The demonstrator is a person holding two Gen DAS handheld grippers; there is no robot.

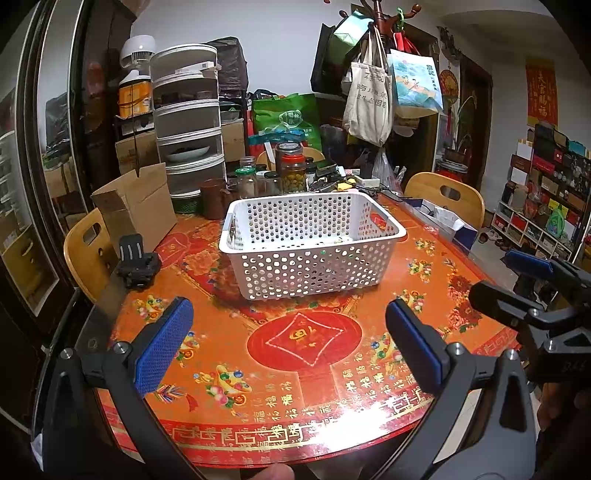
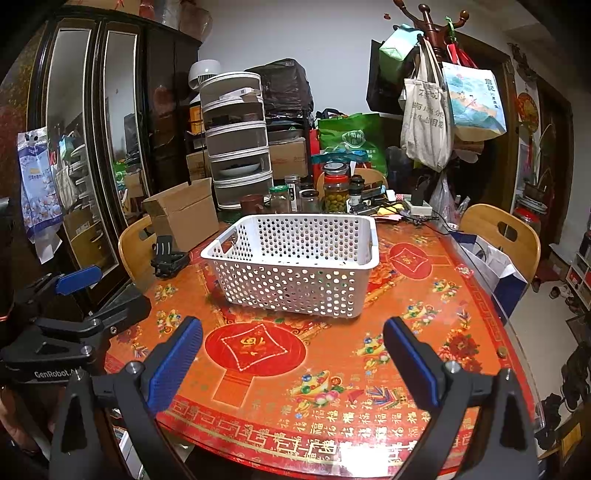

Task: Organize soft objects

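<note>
L gripper [image 1: 288, 339]: jaws spread wide, blue pads, nothing between them, hovering over near edge of the table.
R gripper [image 2: 291, 354]: same story, wide apart, nothing held, above the table's near edge. It shows at right edge of the left wrist view too; L one shows at left edge of the right wrist view.
Table [image 1: 303, 373]: round, red-orange festive cloth w/ gold characters, glare on the near rim.
Basket [image 1: 314, 240]: white perforated plastic, sits mid-table just beyond both grippers, upright, handle cut-outs on the short ends. Inside mostly bare; small bits on the floor, can't tell what.
Soft objects: can't make any out in either view.
Black mount [image 1: 138, 267]: small, strap on top, on table left of basket, apart from it.
Cardboard box [image 1: 136, 206]: open flap, behind the mount at table's left-rear.
Jars [image 1: 293, 168]: cluster behind basket, tall one w/ green olive-like contents.
Chairs [image 1: 448, 197]: wooden, one right-rear, one left.
Coat rack [image 2: 430, 22]: far back, tote bags hanging.
</note>
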